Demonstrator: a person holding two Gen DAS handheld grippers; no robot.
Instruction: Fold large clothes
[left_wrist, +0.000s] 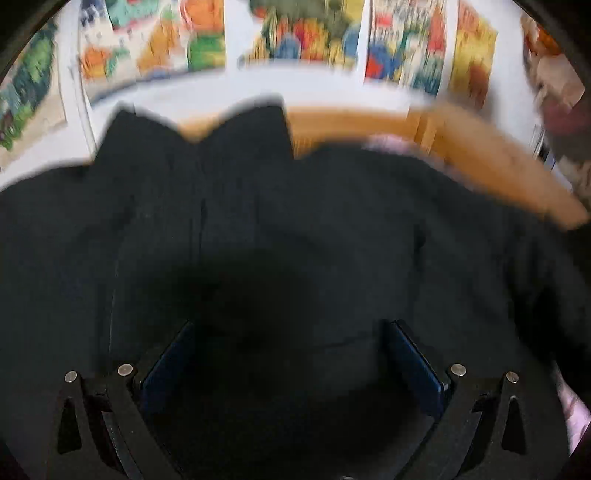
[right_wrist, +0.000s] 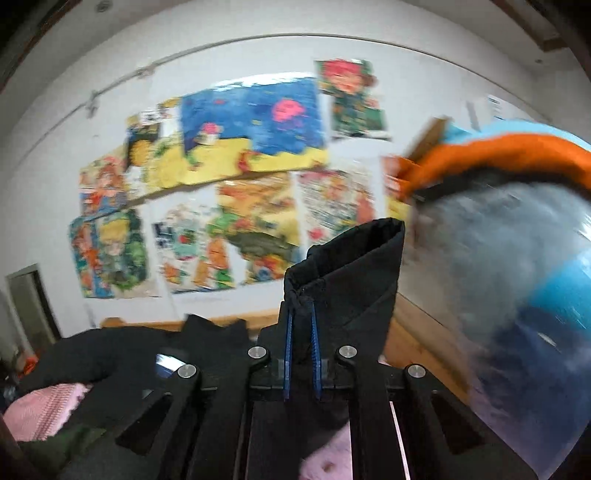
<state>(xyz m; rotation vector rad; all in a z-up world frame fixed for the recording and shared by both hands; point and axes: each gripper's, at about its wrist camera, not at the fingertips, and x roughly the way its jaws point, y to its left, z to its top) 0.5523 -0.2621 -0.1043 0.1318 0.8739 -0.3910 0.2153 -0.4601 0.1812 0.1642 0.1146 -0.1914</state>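
Through my left wrist camera, the black garment (left_wrist: 295, 229) lies heaped over the wooden bench (left_wrist: 480, 147), hiding most of it and reaching its far edge, where a bit of pink cloth (left_wrist: 391, 142) peeks out. My left gripper (left_wrist: 291, 354) tilts steeply down over the heap, jaws wide apart and holding nothing. The cloth looks thick, soft and floppy, probably weighty for its bulk; I judge a hem or cuff is the best hold, since a pinch in the middle would only bunch it. Through my right wrist camera, my right gripper (right_wrist: 301, 332) points nearly level at a wall of paintings (right_wrist: 229, 192), jaws almost closed, pinching a stitched edge of the garment (right_wrist: 347, 266), which stands up past the pads. The rest sags onto the bench (right_wrist: 417, 347).
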